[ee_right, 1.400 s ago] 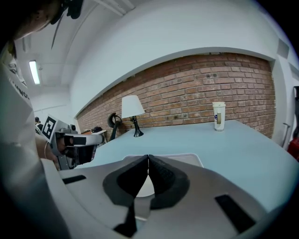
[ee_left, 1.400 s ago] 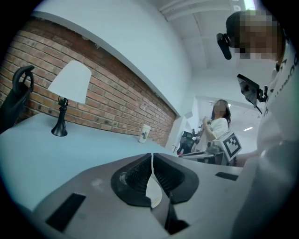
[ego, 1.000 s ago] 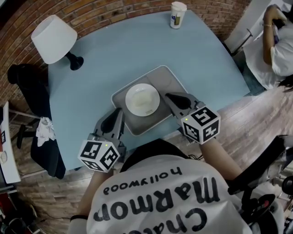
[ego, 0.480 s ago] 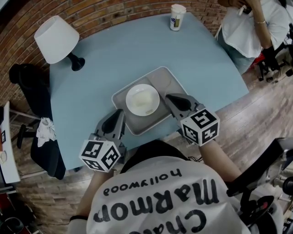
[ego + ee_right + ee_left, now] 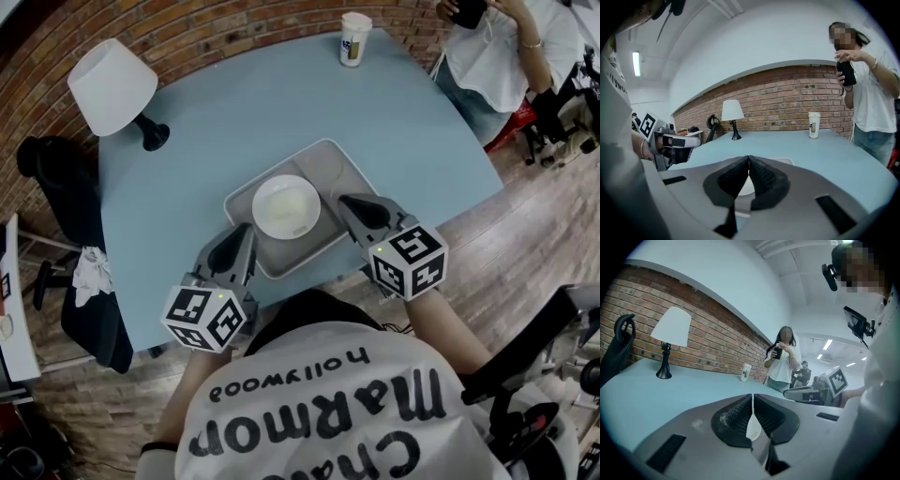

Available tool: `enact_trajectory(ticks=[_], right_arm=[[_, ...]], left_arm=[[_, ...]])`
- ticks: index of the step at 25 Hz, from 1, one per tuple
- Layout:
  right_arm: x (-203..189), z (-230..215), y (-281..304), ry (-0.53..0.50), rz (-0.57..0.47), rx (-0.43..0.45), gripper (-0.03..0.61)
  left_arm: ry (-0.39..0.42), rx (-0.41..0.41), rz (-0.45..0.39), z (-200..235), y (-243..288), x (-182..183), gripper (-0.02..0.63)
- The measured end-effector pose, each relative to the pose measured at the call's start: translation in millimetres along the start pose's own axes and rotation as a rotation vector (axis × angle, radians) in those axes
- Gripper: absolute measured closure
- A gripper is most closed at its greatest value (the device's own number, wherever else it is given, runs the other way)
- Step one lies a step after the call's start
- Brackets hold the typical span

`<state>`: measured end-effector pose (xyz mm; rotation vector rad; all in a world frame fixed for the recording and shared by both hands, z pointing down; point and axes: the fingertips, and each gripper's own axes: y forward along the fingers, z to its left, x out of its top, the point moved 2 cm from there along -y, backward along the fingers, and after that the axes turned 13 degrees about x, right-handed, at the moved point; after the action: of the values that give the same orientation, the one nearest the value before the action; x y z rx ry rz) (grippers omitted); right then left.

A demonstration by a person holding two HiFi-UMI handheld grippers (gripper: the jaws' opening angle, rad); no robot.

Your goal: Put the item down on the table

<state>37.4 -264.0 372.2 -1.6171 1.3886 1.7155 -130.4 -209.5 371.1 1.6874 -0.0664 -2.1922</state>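
Observation:
A grey tray (image 5: 334,169) carrying a white plate (image 5: 286,206) sits over the near part of the light blue table (image 5: 244,103). My left gripper (image 5: 241,236) is shut on the tray's near-left rim. My right gripper (image 5: 347,202) is shut on its near-right rim. In the left gripper view the jaws (image 5: 752,401) meet, with a pale edge wedged between them. In the right gripper view the jaws (image 5: 748,161) also meet, and the tray (image 5: 786,161) and plate (image 5: 746,185) show behind them. Whether the tray rests on the table or hangs above it cannot be told.
A white lamp (image 5: 112,86) stands at the table's far left and a paper cup (image 5: 354,37) at its far edge. A black chair (image 5: 80,253) with a cloth stands left of the table. A person (image 5: 506,47) stands at the far right, by the table's corner.
Both grippers and the tray stay almost where they were. The person at the far right has come closer to the table's corner.

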Motion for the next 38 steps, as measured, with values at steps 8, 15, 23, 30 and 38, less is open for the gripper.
enact_trajectory(ticks=[8, 15, 23, 30, 38], right_arm=[[2, 4, -3, -0.010, -0.006, 0.000, 0.569], [8, 5, -8, -0.020, -0.029, 0.004, 0.569], [4, 3, -5, -0.022, -0.013, -0.010, 0.569], [3, 5, 0, -0.021, -0.019, 0.005, 0.569], [4, 7, 3, -0.022, -0.019, 0.016, 0.569]], left_arm=[[0.008, -0.010, -0.007, -3, 1, 2, 0.595], [0.017, -0.027, 0.003, -10, 0, -1, 0.595], [0.025, -0.028, 0.011, -10, 0, -5, 0.595], [0.029, -0.017, 0.006, -6, -2, -6, 0.595], [0.024, -0.007, 0.001, -4, -4, -4, 0.595]])
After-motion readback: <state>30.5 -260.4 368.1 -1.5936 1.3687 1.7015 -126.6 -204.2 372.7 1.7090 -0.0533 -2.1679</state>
